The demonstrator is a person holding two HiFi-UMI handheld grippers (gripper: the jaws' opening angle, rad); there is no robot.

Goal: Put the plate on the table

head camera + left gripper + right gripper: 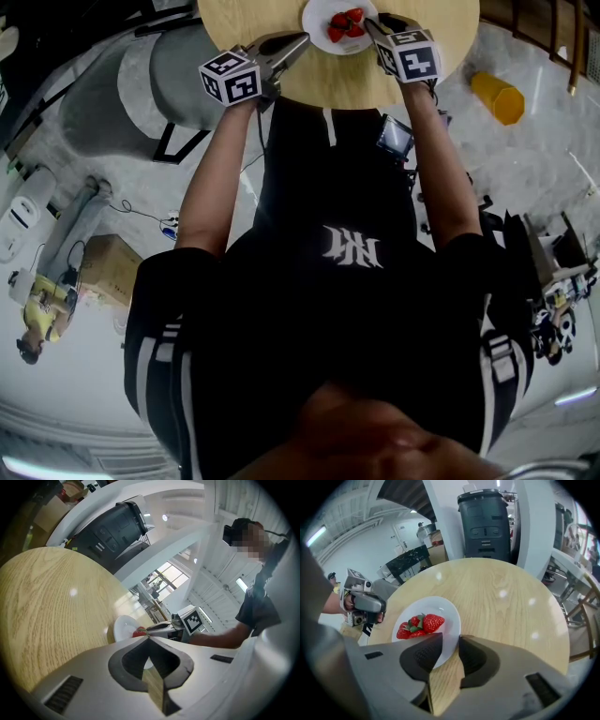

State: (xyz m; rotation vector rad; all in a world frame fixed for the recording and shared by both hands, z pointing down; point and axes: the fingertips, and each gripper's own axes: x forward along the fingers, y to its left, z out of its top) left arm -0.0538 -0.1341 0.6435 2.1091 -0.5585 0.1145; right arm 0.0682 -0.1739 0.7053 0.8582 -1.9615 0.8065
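The person's black shirt [347, 281] fills the head view closest to the lens, with both bare forearms reaching toward 12 o'clock. There a round, light wooden table [450, 33] meets the top edge of the frame. The white plate [319, 21] lies flat on that wood at 12 o'clock, and a small heap of red strawberries [346, 24] sits on it.

The right gripper [450, 637] is at the plate's 3 o'clock side. In the right gripper view its two jaws stand a little apart, and the plate's rim shows in the narrow gap between them. The plate looks flat on the table and nothing is pinched.

The left gripper [149, 638] hovers over the table at the plate's 8 o'clock, just beside it but apart from it. In the left gripper view its jaw tips meet and hold nothing, with bare wood and a sliver of plate showing through the hollow behind the tips.

A yellow container [497, 97] lies on the pale floor at 2 o'clock in the head view.
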